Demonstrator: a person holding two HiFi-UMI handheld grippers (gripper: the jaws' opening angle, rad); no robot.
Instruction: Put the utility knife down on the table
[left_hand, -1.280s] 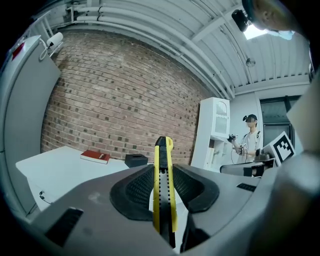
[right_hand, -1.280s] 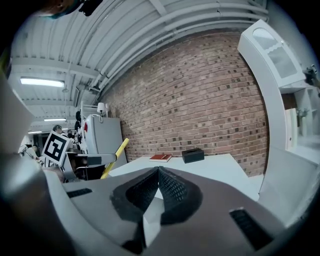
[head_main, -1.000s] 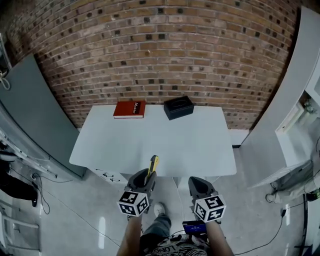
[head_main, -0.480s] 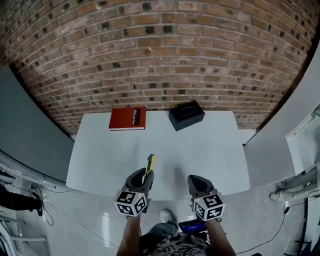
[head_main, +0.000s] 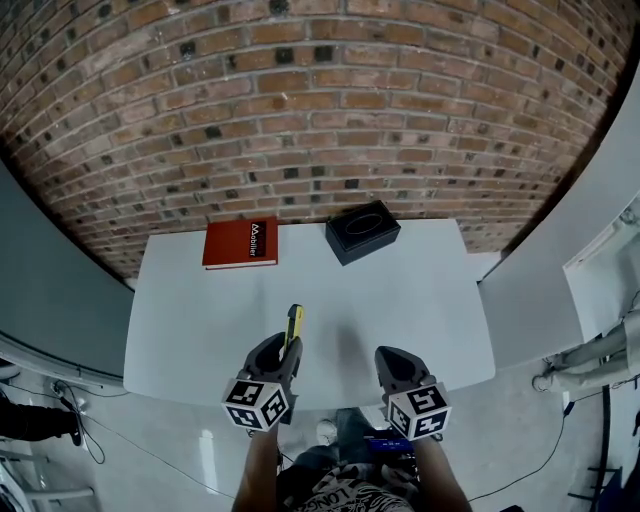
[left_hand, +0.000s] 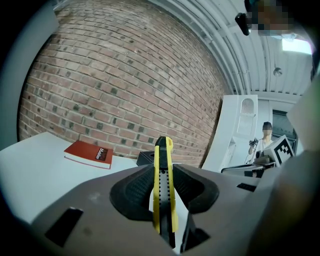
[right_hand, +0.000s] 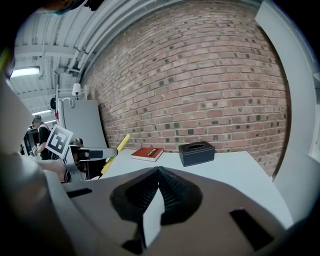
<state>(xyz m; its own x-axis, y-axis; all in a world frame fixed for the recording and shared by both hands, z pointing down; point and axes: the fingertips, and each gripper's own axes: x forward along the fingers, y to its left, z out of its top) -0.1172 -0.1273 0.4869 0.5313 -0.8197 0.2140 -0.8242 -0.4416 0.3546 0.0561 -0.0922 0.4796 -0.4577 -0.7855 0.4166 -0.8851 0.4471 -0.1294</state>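
- Head view: left claw (head_main: 283, 352) clamped on the utility knife (head_main: 293, 325), lower centre, over the worktop (head_main: 430, 300) near its front edge. Red book (head_main: 241, 243) and black box (head_main: 362, 231) lie at the top of the worktop; the box's contents are not visible.
- Left gripper view: knife upright between the pads. A person at frame right appears only in this view.
- Right gripper view: right claw (right_hand: 156, 187) closed together and empty. The book's white title is too small to read.

Flat red hardcover book (head_main: 240, 243) showing white cover title, reading roughly "Mobilier". Person's patterned shirt (head_main: 345, 495) showing print only partly, letters not legible.
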